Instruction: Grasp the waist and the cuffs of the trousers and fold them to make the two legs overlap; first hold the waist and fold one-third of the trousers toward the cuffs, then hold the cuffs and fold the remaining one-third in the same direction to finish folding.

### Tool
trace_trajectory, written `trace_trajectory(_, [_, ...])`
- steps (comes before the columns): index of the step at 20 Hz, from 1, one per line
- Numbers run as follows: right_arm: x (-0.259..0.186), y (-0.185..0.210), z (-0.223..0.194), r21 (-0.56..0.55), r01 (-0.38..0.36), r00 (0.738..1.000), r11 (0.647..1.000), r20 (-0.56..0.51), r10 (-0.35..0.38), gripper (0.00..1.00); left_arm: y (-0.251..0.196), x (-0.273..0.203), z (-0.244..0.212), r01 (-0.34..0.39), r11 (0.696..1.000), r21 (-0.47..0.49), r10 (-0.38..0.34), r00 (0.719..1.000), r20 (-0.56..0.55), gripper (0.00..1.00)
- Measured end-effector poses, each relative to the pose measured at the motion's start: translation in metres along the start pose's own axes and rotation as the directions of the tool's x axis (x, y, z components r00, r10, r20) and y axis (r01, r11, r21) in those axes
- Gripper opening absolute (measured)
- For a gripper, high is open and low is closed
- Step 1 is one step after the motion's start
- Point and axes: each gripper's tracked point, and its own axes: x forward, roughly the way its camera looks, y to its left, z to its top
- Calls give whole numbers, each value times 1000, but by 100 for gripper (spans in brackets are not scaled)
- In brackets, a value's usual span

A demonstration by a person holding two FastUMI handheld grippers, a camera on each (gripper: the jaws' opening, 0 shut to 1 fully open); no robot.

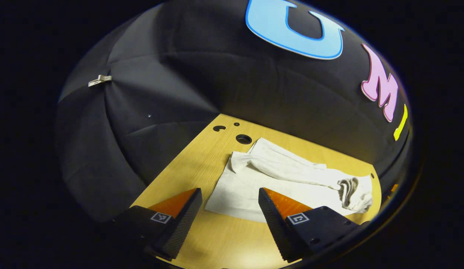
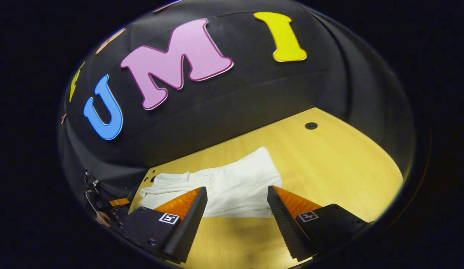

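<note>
White trousers lie spread on the wooden table, one leg lying crumpled across the other. In the left gripper view a bunched end with a ribbed band sits at the right. My left gripper hovers open just short of the near edge of the cloth, nothing between its fingers. In the right gripper view the trousers stretch from the centre toward the left. My right gripper is open above the cloth's near edge, holding nothing.
The table has round holes near its far corner and one hole at the right side. Black booth cloth walls stand close behind the table. Bare wood stretches to the right of the trousers in the right gripper view.
</note>
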Motion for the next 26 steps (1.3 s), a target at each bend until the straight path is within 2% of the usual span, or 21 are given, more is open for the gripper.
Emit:
trace_trajectory(3, [-42,-46,15,46,85,996,995,34,-87,98,-8,31,1,15,998,66,-13,1000,-18,96])
trace_trajectory(4, [-57,-61,18,57,115,992,992,43,-117,98,-11,42,3,20,996,87,-18,1000,-19,92])
trace_trajectory(5, [-71,-76,20,58,146,987,988,51,-149,98,-13,52,4,20,994,106,-18,1000,-25,96])
trace_trajectory(7, [-98,-102,20,46,208,976,977,60,-211,98,-18,71,4,23,989,145,-17,999,-38,96])
trace_trajectory(9, [-121,-116,18,42,249,966,968,59,-251,98,-18,88,-2,17,980,197,-4,998,-66,96])
trace_trajectory(10, [-130,-121,15,39,262,963,964,55,-264,98,-16,94,-7,4,974,226,14,997,-81,92])
trace_trajectory(11, [-138,-126,10,36,275,960,961,45,-277,98,-15,101,-12,-3,969,245,28,995,-99,96])
trace_trajectory(12, [-145,-129,5,27,283,958,959,32,-284,98,-14,107,-19,-7,967,254,39,992,-123,96])
trace_trajectory(14, [-152,-129,-3,-6,288,958,958,16,-288,98,-18,113,-19,-1,976,216,24,994,-105,99])
trace_trajectory(16, [-154,-124,-11,-22,276,961,961,-2,-276,98,-17,114,-19,8,983,181,13,994,-112,96])
trace_trajectory(21, [-149,-118,-34,-18,269,962,963,-30,-270,98,-21,113,-26,63,969,238,-21,984,-175,97])
trace_trajectory(23, [-145,-111,-41,-21,253,966,967,-47,-253,98,-30,112,-29,97,962,256,-45,979,-199,92])
trace_trajectory(25, [-144,-110,-44,-14,247,967,969,-59,-247,98,-45,110,-31,132,957,258,-79,976,-204,61])
trace_trajectory(26, [-144,-109,-45,-6,244,968,970,-59,-244,98,-48,110,-36,130,953,274,-75,976,-204,46])
